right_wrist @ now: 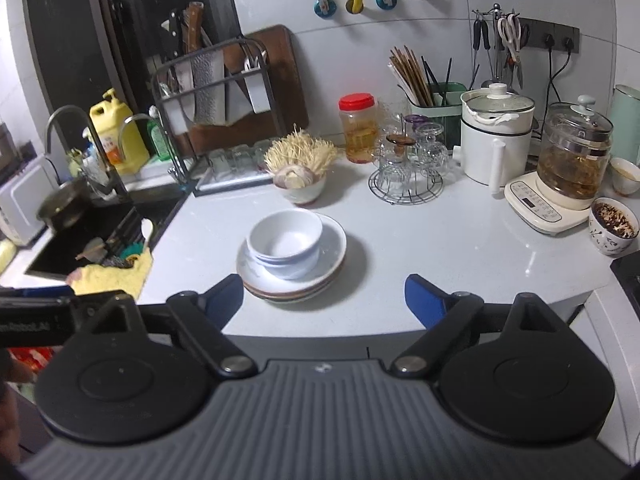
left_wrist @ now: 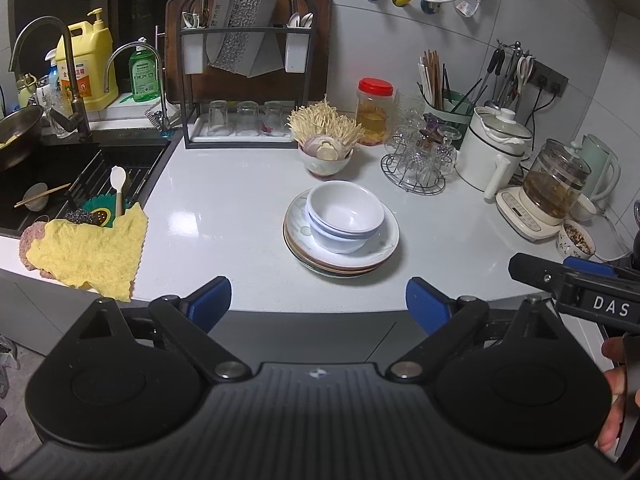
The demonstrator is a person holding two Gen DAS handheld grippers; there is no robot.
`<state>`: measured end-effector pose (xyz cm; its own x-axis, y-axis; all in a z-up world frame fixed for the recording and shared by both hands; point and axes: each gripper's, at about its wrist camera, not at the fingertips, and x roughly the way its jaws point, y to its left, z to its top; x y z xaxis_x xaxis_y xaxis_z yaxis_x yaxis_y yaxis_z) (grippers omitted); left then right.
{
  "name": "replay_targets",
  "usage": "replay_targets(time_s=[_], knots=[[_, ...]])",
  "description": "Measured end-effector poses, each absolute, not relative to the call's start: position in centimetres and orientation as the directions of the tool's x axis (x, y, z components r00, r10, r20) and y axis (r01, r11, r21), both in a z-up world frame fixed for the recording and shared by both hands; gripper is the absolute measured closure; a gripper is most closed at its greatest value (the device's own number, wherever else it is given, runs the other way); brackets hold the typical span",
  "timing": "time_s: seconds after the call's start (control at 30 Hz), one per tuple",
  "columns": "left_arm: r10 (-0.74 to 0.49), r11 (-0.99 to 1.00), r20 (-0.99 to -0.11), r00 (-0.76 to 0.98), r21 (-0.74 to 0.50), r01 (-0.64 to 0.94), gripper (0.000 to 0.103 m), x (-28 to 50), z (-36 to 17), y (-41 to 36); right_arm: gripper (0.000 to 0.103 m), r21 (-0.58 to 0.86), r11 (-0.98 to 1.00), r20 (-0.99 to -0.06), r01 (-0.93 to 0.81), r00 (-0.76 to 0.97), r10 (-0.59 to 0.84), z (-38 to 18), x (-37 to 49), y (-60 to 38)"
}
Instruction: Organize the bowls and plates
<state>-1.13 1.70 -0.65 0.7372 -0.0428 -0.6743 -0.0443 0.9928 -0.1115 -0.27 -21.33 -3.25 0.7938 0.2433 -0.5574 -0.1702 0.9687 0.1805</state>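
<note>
Stack of plates (left_wrist: 342, 246), several deep, top one white, lower rims brown; lies flat near the middle of the white tabletop (left_wrist: 224, 208), toward its front edge; nested white bowls (left_wrist: 345, 216) sit upright on the top plate, off-centre toward its left side; no tool touches the stack.

Left tool (left_wrist: 319, 306): blue-padded fingers spread wide, nothing between them, poised at the front edge of the tabletop, short of the plates.

Right tool (right_wrist: 324, 300): likewise spread wide and empty, held at the same front edge, the stack just beyond its left finger; its black body also shows at the right margin of the left wrist view, with part of a hand (left_wrist: 618, 384) below it.

Behind the stack: small bowl of enoki mushrooms (left_wrist: 325, 142); red-lidded jar (left_wrist: 374, 112) to its right; wire stand of glass cups (left_wrist: 418, 160); white electric pot (left_wrist: 496, 148); glass kettle (left_wrist: 554, 184) on a cream base.

Rear left: black knife rack (left_wrist: 244, 76) with upturned glasses on its tray, a wooden board behind it.

Far left: dark sink (left_wrist: 60, 184); yellow cloth (left_wrist: 88, 248) draped over the corner of the tabletop beside it.
</note>
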Motion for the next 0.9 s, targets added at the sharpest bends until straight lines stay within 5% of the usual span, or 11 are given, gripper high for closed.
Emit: replay_targets(time_s=[0.9], knots=[[-0.042,0.997,-0.679,0.733,-0.080,-0.017,0.005,-1.7,-0.8,1.3,0.014,0.234,0.963,-0.554,-0.135,0.796,0.246,-3.8,-1.7,-21.6]])
